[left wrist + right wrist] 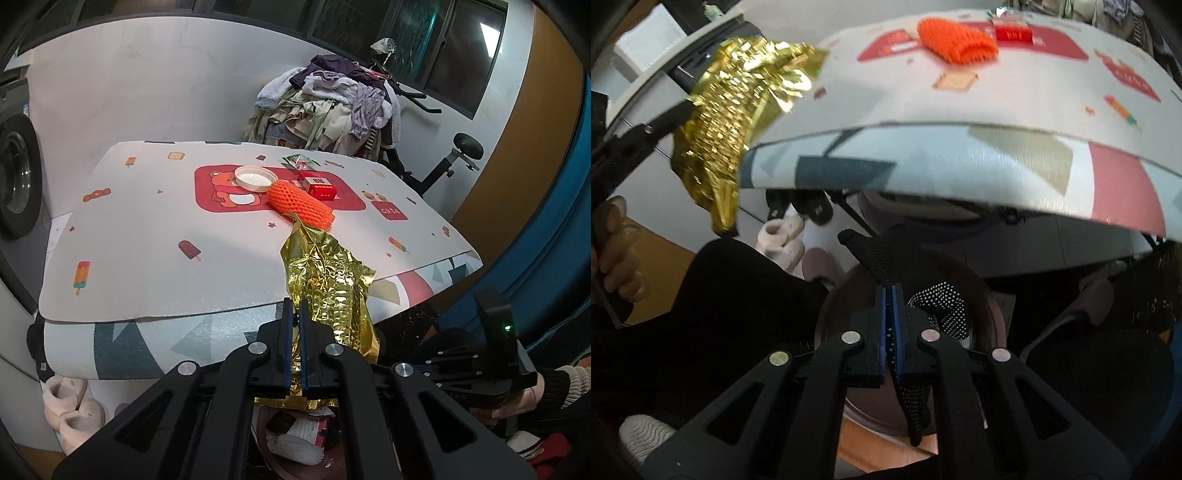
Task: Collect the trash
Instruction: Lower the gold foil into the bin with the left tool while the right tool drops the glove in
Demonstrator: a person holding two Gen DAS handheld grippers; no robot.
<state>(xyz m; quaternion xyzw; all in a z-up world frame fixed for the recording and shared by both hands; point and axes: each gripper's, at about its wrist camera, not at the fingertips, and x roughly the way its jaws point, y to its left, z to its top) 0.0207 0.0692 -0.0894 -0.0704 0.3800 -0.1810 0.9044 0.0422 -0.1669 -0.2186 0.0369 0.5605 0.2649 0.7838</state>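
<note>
- Left gripper point(294, 314): its jaws are clamped on a crumpled gold foil wrapper point(325, 280), which is held at the near edge of the table point(147, 295), with its far end reaching toward the orange foam net sleeve point(301, 205).
- Right gripper point(890, 295): its jaws are pressed together on a black dotted glove point(905, 266), which is held below the near table edge, over a round pinkish bin point(993, 314) on the floor.
- In the left wrist view, white foam and a small printed packet are seen below the left gripper, inside a container whose rim is only partly shown.
- On the cartoon-printed mat point(155, 236), the orange sleeve is seen lying near the middle; just beyond it, to the left, a white round lid point(255, 178) rests, and to the right a red and white box point(317, 186) is found.
- A small green wrapper point(297, 161) lies farther back, near the far edge.
- A pile of clothes point(332, 107) is stacked beyond the table.
- Pale slippers point(70, 410) are seen on the floor at the near left.
</note>
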